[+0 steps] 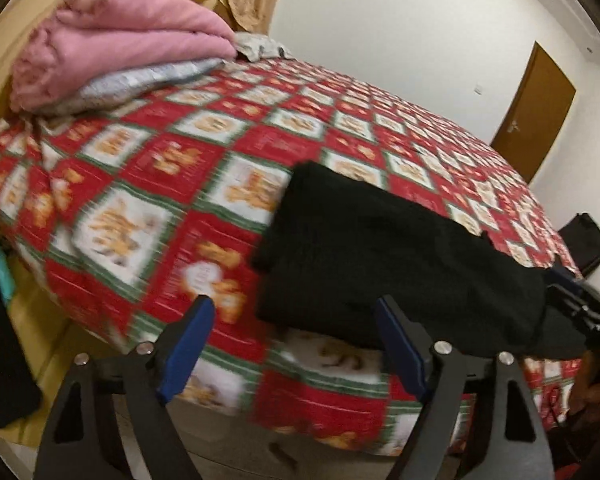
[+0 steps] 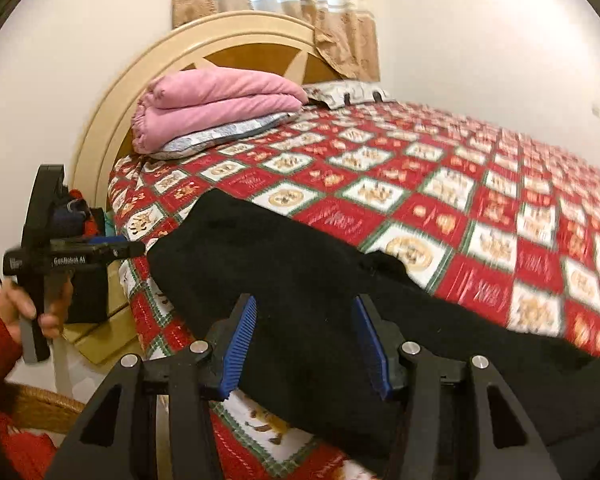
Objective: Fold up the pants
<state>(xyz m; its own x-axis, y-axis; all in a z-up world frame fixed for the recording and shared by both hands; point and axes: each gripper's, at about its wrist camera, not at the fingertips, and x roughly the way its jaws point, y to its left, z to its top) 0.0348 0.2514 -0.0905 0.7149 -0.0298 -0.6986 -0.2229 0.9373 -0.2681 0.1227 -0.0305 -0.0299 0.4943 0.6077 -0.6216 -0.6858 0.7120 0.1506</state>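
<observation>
Black pants [image 1: 380, 248] [image 2: 284, 268] lie folded in a long strip along the near edge of a bed with a red patterned bedspread [image 1: 204, 168] [image 2: 480, 208]. My left gripper [image 1: 294, 306] hovers over the pants' left end with its blue pads wide apart and nothing between them; it is open. In the right wrist view the left gripper [image 2: 134, 249] shows at the left in a hand with a red sleeve. My right gripper [image 2: 306, 300] is open above the pants, its pads clear of the cloth. The right gripper [image 1: 576, 304] also appears at the pants' right end.
A folded pink blanket [image 1: 112, 40] [image 2: 216, 100] lies on a pillow [image 2: 220, 136] by the round headboard [image 2: 112, 120]. A brown door [image 1: 536, 116] stands in the far wall. A wicker basket [image 2: 40, 408] and a dark bag [image 1: 584, 236] sit beside the bed.
</observation>
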